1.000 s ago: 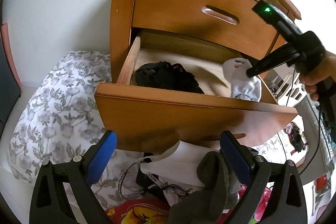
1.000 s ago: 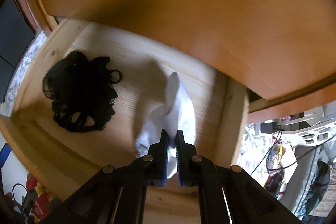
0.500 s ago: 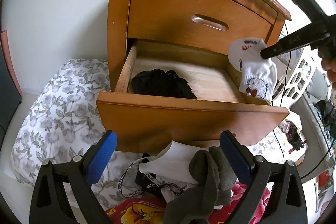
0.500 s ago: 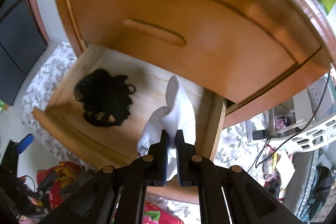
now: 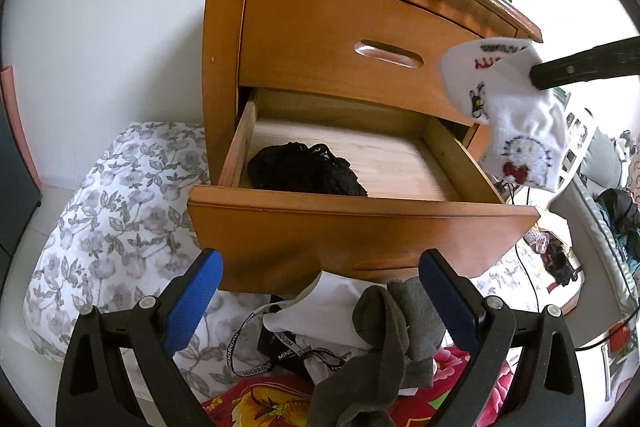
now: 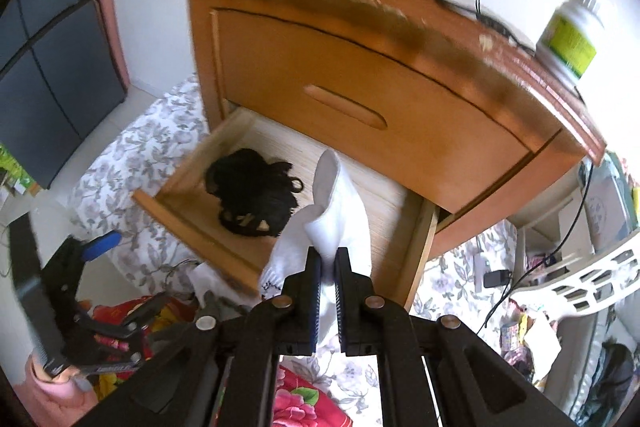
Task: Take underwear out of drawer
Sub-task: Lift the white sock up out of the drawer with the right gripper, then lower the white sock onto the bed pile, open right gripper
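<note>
The lower drawer [image 5: 360, 227] of the wooden nightstand stands pulled out, and a crumpled black lace underwear [image 5: 304, 171] lies on its pale floor toward the left side. A white underwear [image 5: 520, 123] with a cartoon print hangs in the air above the drawer's right edge, pinched at its top and drooping loosely.

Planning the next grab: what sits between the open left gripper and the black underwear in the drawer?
Left wrist view: the drawer front stands between the left gripper and the black underwear.
</note>
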{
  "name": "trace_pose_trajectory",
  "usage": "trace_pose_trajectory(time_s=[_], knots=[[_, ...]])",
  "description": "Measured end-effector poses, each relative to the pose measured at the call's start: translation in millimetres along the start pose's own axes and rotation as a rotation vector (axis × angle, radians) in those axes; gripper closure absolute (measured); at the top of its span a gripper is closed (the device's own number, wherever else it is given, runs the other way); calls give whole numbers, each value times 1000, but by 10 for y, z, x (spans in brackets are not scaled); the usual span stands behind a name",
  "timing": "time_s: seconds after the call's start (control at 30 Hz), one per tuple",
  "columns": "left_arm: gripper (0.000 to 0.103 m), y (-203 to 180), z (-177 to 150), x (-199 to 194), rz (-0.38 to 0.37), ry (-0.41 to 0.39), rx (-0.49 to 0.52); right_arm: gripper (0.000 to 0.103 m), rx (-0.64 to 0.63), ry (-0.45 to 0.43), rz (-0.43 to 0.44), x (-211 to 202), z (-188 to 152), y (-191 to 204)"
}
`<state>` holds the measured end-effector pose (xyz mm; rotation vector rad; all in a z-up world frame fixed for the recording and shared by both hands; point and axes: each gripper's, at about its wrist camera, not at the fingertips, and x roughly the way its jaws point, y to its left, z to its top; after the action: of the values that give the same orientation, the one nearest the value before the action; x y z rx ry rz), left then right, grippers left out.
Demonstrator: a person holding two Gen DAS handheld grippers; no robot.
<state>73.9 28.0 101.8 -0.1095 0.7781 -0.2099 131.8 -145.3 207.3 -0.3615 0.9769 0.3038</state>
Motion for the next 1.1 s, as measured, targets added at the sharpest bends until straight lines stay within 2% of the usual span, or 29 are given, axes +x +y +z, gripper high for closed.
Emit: trace_pose_trajectory(time_s=[0.2, 0.53, 1.1], knots=[[4, -5, 14, -64, 1, -13, 4, 96, -35, -38, 14, -233, -133, 163], [4, 5, 18, -110, 11, -5, 13, 96, -71, -39, 42, -302, -367, 378], [4, 3, -25, -86, 33, 27, 46, 96, -146, 86, 94, 289, -655, 745]])
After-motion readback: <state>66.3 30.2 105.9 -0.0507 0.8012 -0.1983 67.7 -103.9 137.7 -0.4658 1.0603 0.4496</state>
